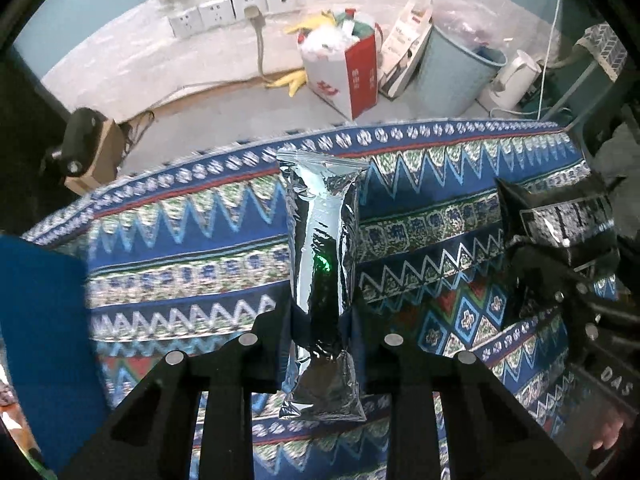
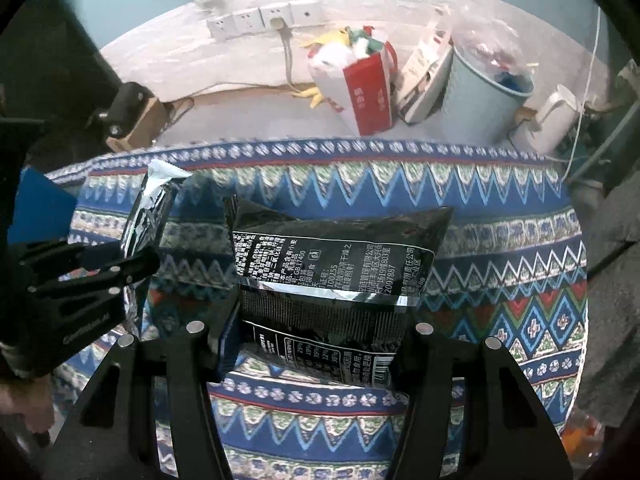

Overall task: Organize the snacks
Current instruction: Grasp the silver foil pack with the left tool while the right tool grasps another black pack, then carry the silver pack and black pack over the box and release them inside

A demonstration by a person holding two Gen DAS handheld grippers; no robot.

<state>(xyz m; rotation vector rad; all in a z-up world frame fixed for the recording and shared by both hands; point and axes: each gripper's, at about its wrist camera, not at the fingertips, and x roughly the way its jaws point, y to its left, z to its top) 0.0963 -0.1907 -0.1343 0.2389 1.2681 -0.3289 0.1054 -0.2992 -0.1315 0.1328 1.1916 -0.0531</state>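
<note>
My left gripper (image 1: pixel 320 344) is shut on a silver foil snack packet (image 1: pixel 322 240) and holds it upright above the patterned tablecloth (image 1: pixel 180 240). My right gripper (image 2: pixel 320 336) is shut on a black snack packet with white print (image 2: pixel 336 264) and holds it above the same cloth (image 2: pixel 500 248). In the right wrist view the left gripper (image 2: pixel 132 264) shows at the left with its foil packet (image 2: pixel 148 208). In the left wrist view the right gripper's black packet (image 1: pixel 560 220) shows at the right edge.
A blue box (image 1: pixel 40 320) stands at the table's left. Beyond the table's far edge, on the floor, are a red-and-white bag of rubbish (image 1: pixel 344 68), a light blue bin (image 1: pixel 452 72), a white kettle (image 1: pixel 512 80) and a wall socket strip (image 1: pixel 232 8).
</note>
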